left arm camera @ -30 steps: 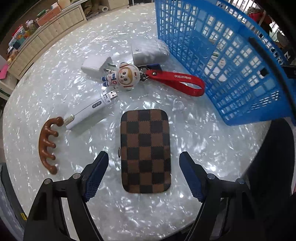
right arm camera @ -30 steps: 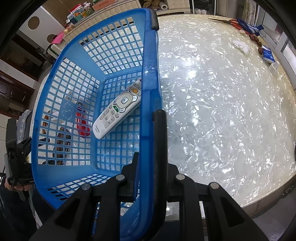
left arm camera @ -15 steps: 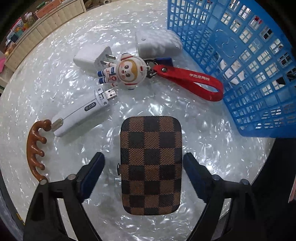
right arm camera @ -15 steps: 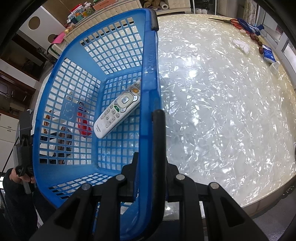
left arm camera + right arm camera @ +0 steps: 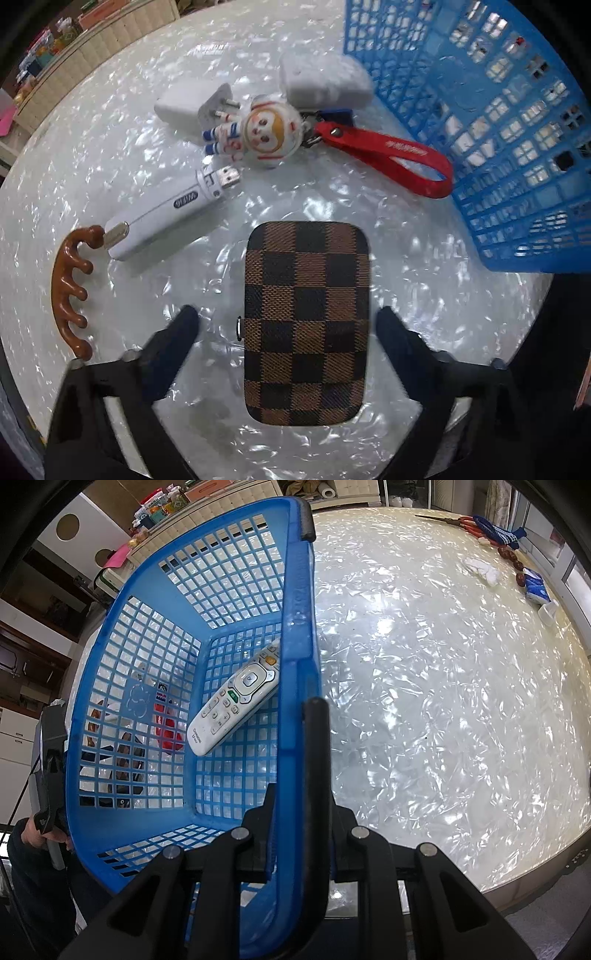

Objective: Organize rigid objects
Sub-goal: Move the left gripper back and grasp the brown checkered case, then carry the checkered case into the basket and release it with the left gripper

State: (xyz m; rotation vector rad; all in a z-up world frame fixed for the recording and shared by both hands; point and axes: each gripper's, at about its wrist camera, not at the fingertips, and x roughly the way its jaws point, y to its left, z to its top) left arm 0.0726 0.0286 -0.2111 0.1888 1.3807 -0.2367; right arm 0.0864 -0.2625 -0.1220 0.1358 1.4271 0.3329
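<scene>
A brown checkered case (image 5: 306,317) lies flat on the pearly white table (image 5: 110,155). My left gripper (image 5: 286,328) points straight down over it. Its jaws are closing with the case between them, a gap showing on each side. Behind the case lie a white USB stick (image 5: 166,218), an astronaut keychain (image 5: 266,136) with a red strap (image 5: 399,158), a white plug (image 5: 184,103) and a white box (image 5: 325,81). A brown wooden comb (image 5: 68,288) lies at the left. My right gripper (image 5: 299,738) is shut on the rim of the blue basket (image 5: 155,635), which holds a white remote (image 5: 236,698).
The basket (image 5: 498,129) stands right of the loose objects, its wall close to the red strap. At the table's far right edge lie scissors (image 5: 465,520), a white tissue (image 5: 484,570) and a blue pack (image 5: 535,587). A cabinet (image 5: 110,40) stands beyond the table.
My left gripper has sunk closer to the checkered case, which now fills more of the view; its fingers are blurred. The right gripper and the basket have not moved.
</scene>
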